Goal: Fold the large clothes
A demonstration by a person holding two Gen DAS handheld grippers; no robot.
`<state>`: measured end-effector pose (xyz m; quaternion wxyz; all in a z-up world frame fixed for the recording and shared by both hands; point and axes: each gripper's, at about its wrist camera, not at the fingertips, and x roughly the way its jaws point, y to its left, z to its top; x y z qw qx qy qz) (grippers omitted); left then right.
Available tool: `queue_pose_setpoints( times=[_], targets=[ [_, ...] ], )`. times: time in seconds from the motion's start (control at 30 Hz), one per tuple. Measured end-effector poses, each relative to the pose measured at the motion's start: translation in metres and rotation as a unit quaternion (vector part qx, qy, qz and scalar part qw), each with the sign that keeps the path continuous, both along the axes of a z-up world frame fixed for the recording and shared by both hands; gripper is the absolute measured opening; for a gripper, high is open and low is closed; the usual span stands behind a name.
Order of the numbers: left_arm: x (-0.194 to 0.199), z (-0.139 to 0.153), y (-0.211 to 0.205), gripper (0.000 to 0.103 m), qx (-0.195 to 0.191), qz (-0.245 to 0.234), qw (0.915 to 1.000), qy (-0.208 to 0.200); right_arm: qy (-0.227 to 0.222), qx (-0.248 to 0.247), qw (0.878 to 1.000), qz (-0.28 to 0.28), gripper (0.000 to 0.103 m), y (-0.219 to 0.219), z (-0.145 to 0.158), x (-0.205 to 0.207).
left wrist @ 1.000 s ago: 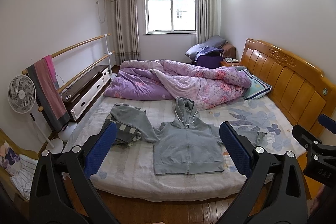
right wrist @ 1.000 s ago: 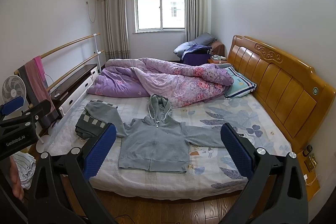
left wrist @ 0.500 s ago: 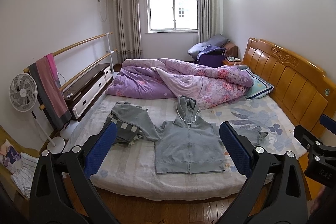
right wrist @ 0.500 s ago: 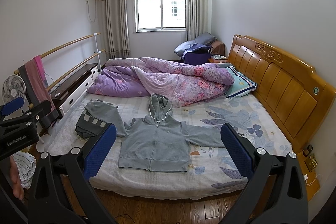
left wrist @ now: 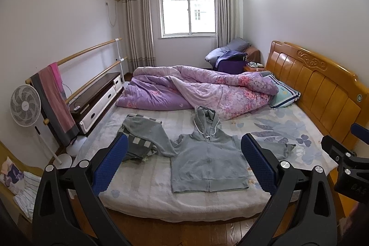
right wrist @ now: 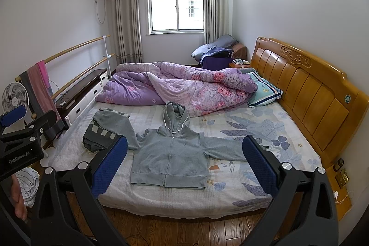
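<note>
A grey zip hoodie [left wrist: 207, 163] lies flat, front up, on the near part of the bed, hood toward the quilt and both sleeves spread out; it also shows in the right wrist view [right wrist: 170, 158]. Its left sleeve rests over a folded grey checked garment [right wrist: 99, 133]. My left gripper [left wrist: 184, 165] is open and empty, held back from the bed's near edge. My right gripper [right wrist: 184, 165] is open and empty, also back from the bed. Each gripper's body shows at the edge of the other's view.
A rumpled purple floral quilt [left wrist: 198, 89] covers the far half of the bed. A wooden headboard [right wrist: 311, 89] and pillow [right wrist: 265, 91] stand at the right. A fan [left wrist: 24, 105], towel rails and a low cabinet [left wrist: 96, 96] line the left wall. Wooden floor lies below.
Both views have shifted only slightly; the hoodie and the other clothes lie as before and both grippers stay open.
</note>
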<state>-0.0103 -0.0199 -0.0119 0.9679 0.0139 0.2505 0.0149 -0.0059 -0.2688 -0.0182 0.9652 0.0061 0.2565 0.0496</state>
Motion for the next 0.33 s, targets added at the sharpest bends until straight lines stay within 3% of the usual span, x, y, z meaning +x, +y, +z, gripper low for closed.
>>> queue_pose_setpoints(
  times=[0.33],
  targets=[
    [-0.0010, -0.0010, 0.0036, 0.098, 0.001, -0.002, 1.0000, 0.001, 0.001, -0.001, 1.000, 0.001, 0.096, -0.0003, -0.0024, 0.0006]
  ],
)
